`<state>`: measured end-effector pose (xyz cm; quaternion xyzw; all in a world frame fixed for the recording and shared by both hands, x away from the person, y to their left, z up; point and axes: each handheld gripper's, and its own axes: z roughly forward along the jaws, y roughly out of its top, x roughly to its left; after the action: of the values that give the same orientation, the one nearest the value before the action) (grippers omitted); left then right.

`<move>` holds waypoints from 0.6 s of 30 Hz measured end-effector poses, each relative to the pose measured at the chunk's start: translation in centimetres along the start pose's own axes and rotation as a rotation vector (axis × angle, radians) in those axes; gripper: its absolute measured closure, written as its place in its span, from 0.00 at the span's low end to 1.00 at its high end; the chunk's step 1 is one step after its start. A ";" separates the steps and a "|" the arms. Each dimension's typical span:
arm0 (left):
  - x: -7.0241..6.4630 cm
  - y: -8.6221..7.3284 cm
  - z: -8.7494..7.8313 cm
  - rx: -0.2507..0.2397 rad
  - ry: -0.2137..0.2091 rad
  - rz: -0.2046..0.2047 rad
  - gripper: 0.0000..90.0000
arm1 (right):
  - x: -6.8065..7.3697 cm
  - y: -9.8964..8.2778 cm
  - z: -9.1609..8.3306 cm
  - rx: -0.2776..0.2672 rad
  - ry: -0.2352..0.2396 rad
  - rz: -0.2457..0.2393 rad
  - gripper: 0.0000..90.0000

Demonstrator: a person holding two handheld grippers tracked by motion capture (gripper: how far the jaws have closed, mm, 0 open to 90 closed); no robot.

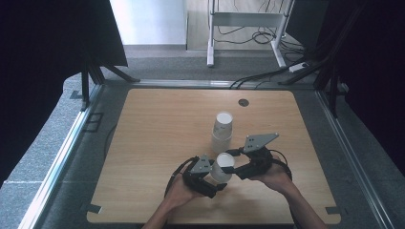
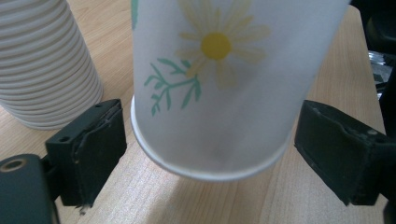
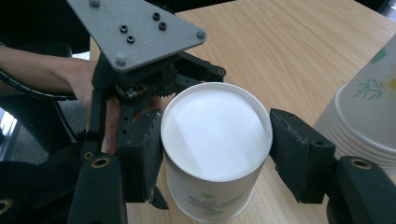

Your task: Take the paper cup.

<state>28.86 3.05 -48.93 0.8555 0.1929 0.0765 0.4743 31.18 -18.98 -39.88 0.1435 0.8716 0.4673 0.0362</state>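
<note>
An upturned white paper cup printed with a yellow daisy and green sprigs stands mouth-down near the front middle of the light wooden table, and both tools close in on it. In the left gripper view the cup sits between the black jaws of the left gripper, its rolled rim low between the pads, with a clear gap showing on each side — the jaws stand wide and hold nothing. In the right gripper view the cup's flat white base faces the camera between the jaws of the right gripper; the near-left pad lies against or just beside the cup wall, the other pad a little clear of it, so whether there is a firm grip cannot be told. Just beyond the left fingers, off to their left side, rises a tall stack of nested white paper cups, close enough to crowd that jaw; from above the stack stands just behind the single cup. A small dark round grommet sits well apart at the table's far edge, and dark curtains and grey carpet surround the table.
</note>
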 end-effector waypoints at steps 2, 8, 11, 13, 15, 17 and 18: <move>0.0 0.0 0.1 -0.002 0.003 0.003 0.11 | 0.0 -0.1 0.1 0.000 0.005 0.003 0.41; 0.1 -0.2 0.2 -0.010 -0.006 -0.002 0.15 | 0.1 -0.2 0.0 -0.009 0.013 0.010 0.41; 0.1 -0.2 0.2 -0.007 -0.009 -0.001 0.16 | 0.1 -0.3 0.0 -0.013 0.017 0.012 0.41; 0.1 -0.2 0.2 -0.008 -0.009 0.000 0.17 | 0.1 -0.3 0.0 -0.014 0.017 0.013 0.41; 0.1 -0.2 0.2 -0.013 -0.016 0.002 0.19 | 0.0 -0.4 0.0 -0.016 0.017 0.016 0.41; 0.0 -0.3 0.2 -0.017 -0.018 0.003 0.22 | 0.0 -0.4 0.0 -0.019 0.017 0.017 0.41; 0.0 -0.3 0.2 -0.019 -0.019 0.002 0.23 | -0.1 -0.4 0.0 -0.020 0.016 0.018 0.41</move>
<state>28.90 3.05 -49.24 0.8518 0.1866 0.0706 0.4843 31.13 -19.24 -40.20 0.1470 0.8658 0.4775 0.0264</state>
